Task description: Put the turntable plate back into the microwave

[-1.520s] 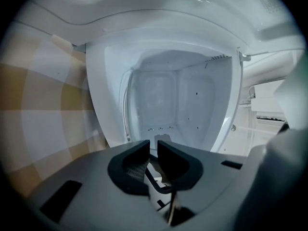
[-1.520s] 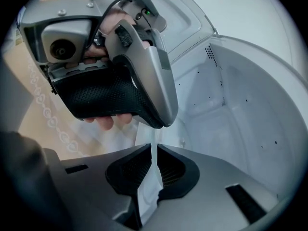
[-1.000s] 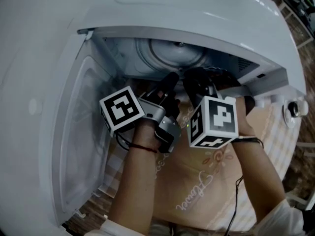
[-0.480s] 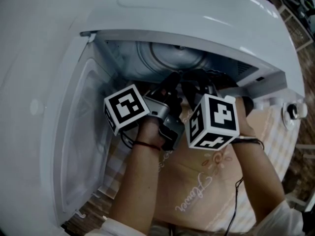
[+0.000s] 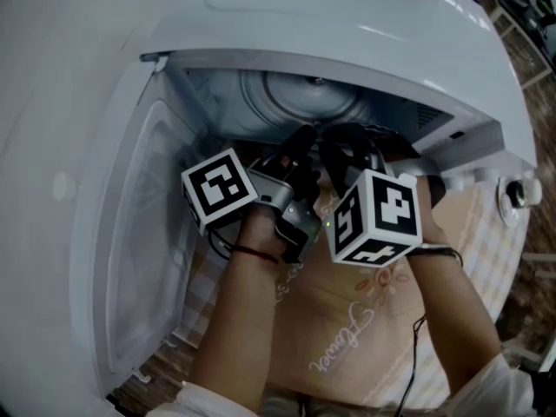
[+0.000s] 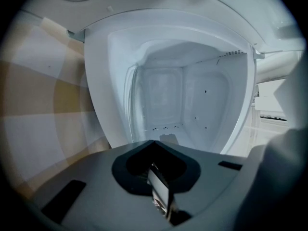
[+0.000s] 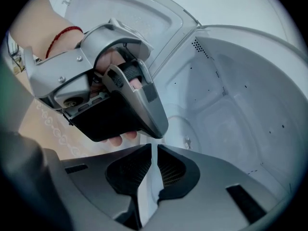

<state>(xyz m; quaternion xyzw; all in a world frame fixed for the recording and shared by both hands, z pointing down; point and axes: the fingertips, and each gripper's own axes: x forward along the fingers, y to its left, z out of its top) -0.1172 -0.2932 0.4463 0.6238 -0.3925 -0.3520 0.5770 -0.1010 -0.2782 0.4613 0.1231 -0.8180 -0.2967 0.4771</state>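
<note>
The white microwave [image 5: 365, 24] stands with its door [image 5: 130, 233] swung open to the left. Both grippers reach into its mouth. The clear glass turntable plate [image 7: 148, 186] is seen edge-on as a thin pale strip, and my right gripper [image 7: 153, 148] is shut on its rim, tilted down into the cavity. A pale round shape [image 5: 304, 94] shows deep in the cavity in the head view. My left gripper [image 7: 155, 128] is shut, with nothing visible between its jaws, and its tip hovers just above the plate's rim by the right jaws. The left gripper [image 6: 155, 146] looks level at the back wall [image 6: 163, 100].
The microwave sits on a beige patterned cloth [image 5: 347, 337]. Its control knob [image 5: 519, 193] is at the right front. A small hub [image 7: 186, 141] shows on the cavity floor. The open door bounds the left side and the cavity roof [image 5: 347, 68] hangs low over both grippers.
Hardly anything differs: both grippers stay at the microwave's mouth and their marker cubes shift only slightly.
</note>
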